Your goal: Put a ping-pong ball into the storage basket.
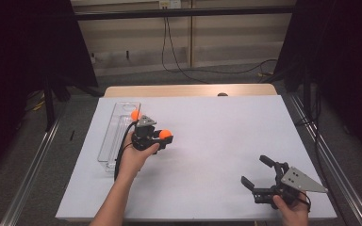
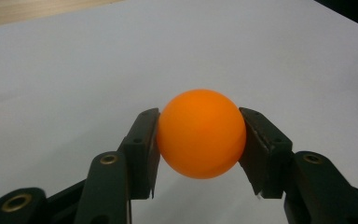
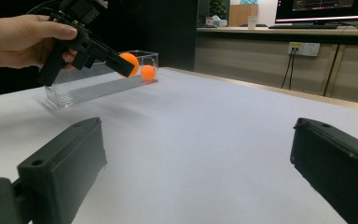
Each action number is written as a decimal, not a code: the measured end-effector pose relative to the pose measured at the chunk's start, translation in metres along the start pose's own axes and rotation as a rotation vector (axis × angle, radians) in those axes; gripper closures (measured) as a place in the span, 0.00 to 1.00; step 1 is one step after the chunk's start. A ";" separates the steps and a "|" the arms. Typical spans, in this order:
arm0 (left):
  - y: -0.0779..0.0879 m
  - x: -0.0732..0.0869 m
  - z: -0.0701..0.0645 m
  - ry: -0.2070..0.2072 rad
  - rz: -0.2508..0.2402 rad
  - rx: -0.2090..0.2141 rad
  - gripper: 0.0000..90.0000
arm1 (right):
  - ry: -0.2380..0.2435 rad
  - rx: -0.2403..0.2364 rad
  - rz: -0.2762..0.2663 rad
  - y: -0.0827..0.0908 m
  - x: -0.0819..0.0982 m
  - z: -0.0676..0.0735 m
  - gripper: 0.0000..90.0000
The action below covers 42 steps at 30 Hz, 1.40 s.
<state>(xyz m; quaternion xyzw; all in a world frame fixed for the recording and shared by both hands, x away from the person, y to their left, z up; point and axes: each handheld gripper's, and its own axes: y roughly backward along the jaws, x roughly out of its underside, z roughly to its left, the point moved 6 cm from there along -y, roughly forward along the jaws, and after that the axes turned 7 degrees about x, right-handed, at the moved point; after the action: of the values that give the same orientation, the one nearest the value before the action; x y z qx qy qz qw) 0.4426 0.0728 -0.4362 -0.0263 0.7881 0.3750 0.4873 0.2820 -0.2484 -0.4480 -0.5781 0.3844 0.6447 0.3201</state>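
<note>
Ping-pong ball (image 2: 200,133) sat clamped in my left claw (image 1: 164,138); right claw (image 1: 257,173) gaped wide, idle. Next, I judged, carry it over the clear tray (image 1: 115,127).

The high view looks forward and down from above the person's side of the white table (image 1: 207,141). The left gripper view sits close behind its own jaws, facing the orange ball (image 2: 200,134) between them. The right gripper view looks low across the table past its jaws. Both share that ball (image 3: 128,64) with the high view (image 1: 165,134).
</note>
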 end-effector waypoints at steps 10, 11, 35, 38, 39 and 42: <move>0.005 0.002 0.004 0.001 0.002 -0.007 0.57 | 0.000 -0.001 0.001 0.000 0.000 0.000 0.03; 0.005 0.002 0.004 0.004 0.001 -0.008 0.57 | 0.000 -0.001 0.000 0.000 0.000 0.000 0.03; 0.018 0.005 0.018 0.024 0.001 -0.044 0.57 | 0.000 -0.005 -0.001 0.000 0.000 0.001 0.03; 0.019 0.005 0.019 0.027 -0.002 -0.049 0.57 | 0.001 -0.005 -0.002 0.000 0.000 0.001 0.03; 0.019 0.005 0.019 0.030 -0.003 -0.048 0.57 | 0.000 -0.006 -0.002 0.000 0.000 0.001 0.03; 0.021 0.005 0.020 0.026 0.002 -0.049 0.57 | 0.000 -0.007 -0.002 0.000 0.000 0.002 0.03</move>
<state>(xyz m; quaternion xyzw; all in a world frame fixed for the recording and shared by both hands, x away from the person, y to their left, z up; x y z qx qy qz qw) 0.4463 0.1016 -0.4336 -0.0426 0.7851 0.3943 0.4758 0.2810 -0.2472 -0.4476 -0.5796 0.3818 0.6455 0.3188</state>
